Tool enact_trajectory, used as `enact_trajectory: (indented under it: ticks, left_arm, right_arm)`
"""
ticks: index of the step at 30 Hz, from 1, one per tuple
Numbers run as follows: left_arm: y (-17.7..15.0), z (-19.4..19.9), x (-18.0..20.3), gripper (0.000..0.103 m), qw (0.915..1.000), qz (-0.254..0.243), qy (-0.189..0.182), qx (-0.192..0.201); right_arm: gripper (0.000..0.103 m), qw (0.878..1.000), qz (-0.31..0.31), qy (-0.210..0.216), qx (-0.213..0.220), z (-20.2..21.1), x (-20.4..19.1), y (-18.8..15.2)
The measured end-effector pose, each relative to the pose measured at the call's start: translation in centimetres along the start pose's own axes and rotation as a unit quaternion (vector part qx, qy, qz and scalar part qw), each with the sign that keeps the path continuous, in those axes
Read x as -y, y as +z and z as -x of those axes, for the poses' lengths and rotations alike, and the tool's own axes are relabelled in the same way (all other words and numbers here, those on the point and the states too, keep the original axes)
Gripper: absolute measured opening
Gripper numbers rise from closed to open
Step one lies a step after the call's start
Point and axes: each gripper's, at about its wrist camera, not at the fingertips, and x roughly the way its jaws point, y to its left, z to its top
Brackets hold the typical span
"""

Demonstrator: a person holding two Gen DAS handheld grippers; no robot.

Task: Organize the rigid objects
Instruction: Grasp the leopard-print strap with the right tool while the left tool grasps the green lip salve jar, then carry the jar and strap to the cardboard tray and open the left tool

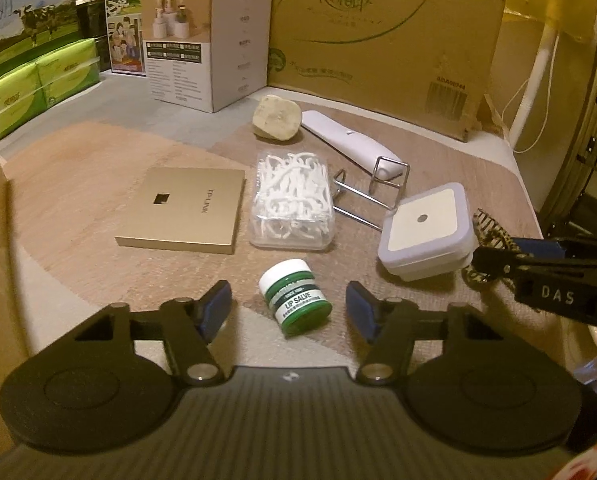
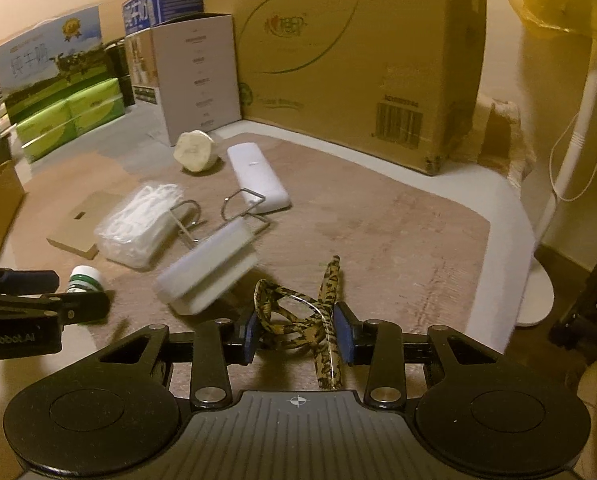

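Left wrist view: looking past the carton (image 1: pixel 378 40) standing at the back of the mat (image 1: pixel 78 200), with the clutter spread in front of it. Lying flat at the left, the gold box (image 1: pixel 186 208); sitting just beside it, the floss box (image 1: pixel 292 200); reaching away toward the carton, the white case (image 1: pixel 346 140), with one end poking into the wire rack (image 1: pixel 374 192). Resting near the right edge, the night light (image 1: pixel 426 232), showing blurred in the right wrist view, so whether tilting or only smeared cannot be told.

Clamping shut on the spotted glasses (image 2: pixel 298 320), the right gripper (image 2: pixel 296 332), carrying them just beside the night light, possibly touching it. Pinching across folded arms and a thin rim, so likely risking a twist or a slip between the pads (image 2: pixel 344 336); swinging them closer also risking a knock to the night light or a snag on the rack.

Hanging wide open, the left gripper (image 1: pixel 288 310), framing the lip salve jar (image 1: pixel 294 296) without touching it. Closing off-centre likely tipping so small a jar, or sending it rolling off the mat. Working this close together, also risking the two grippers bumping. Lying well clear at the back, the pale lump (image 1: pixel 276 118).
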Motion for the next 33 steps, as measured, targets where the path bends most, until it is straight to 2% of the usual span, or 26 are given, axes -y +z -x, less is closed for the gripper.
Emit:
enact_trajectory:
  ticks: [5, 9, 18, 33]
  left_arm:
    - [-0.1, -0.6, 0.1, 0.043, 1.0, 0.0, 0.002, -0.009]
    - [-0.1, -0.7, 0.1, 0.027, 1.0, 0.002, 0.003, -0.008]
    - [-0.4, 0.8, -0.4, 0.027, 0.9998, 0.014, 0.009, -0.01]
    - [-1.0, 8.1, -1.1, 0.027, 0.9989, 0.028, 0.027, 0.025]
  right_arm:
    - [0.039, 1.0, -0.002, 0.001, -0.001, -0.1, 0.2, 0.0]
    - [0.039, 1.0, -0.004, 0.003, -0.001, -0.2, 0.3, 0.0]
    - [0.039, 1.0, -0.003, 0.004, 0.001, 0.6, 0.3, 0.0]
    - [0.039, 0.999, 0.005, 0.023, 0.036, 6.7, -1.6, 0.6]
